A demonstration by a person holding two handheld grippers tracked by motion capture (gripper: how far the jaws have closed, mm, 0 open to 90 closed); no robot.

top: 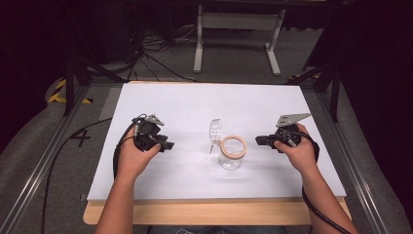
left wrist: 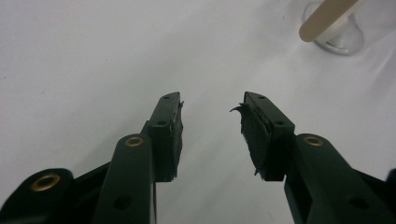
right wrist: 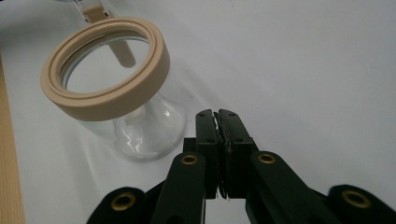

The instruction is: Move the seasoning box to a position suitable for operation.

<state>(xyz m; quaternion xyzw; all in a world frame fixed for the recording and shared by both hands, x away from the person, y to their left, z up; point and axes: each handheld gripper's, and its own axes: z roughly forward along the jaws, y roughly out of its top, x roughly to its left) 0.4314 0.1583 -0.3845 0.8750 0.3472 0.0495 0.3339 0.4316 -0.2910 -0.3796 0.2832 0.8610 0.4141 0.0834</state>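
Observation:
A clear glass jar [top: 231,157] with a beige ring [top: 233,146] around its mouth stands near the middle of the white table top [top: 195,105]; its glass lid [top: 215,131] is swung open behind it. My left gripper [top: 168,145] hovers to the jar's left, open, with nothing between its fingers [left wrist: 168,133]. To the jar's right, my right gripper [top: 258,141] points at it and is shut on nothing. In the right gripper view the jar [right wrist: 135,126] sits just left of the shut gripper [right wrist: 217,114]. The left gripper view has the jar's base [left wrist: 338,35] at the top right.
The white board rests on a wooden table [top: 214,212] whose edge shows at the front. Cables [top: 160,61] and a white stand [top: 238,29] lie on the floor beyond the table. Metal rails [top: 29,180] run along both sides.

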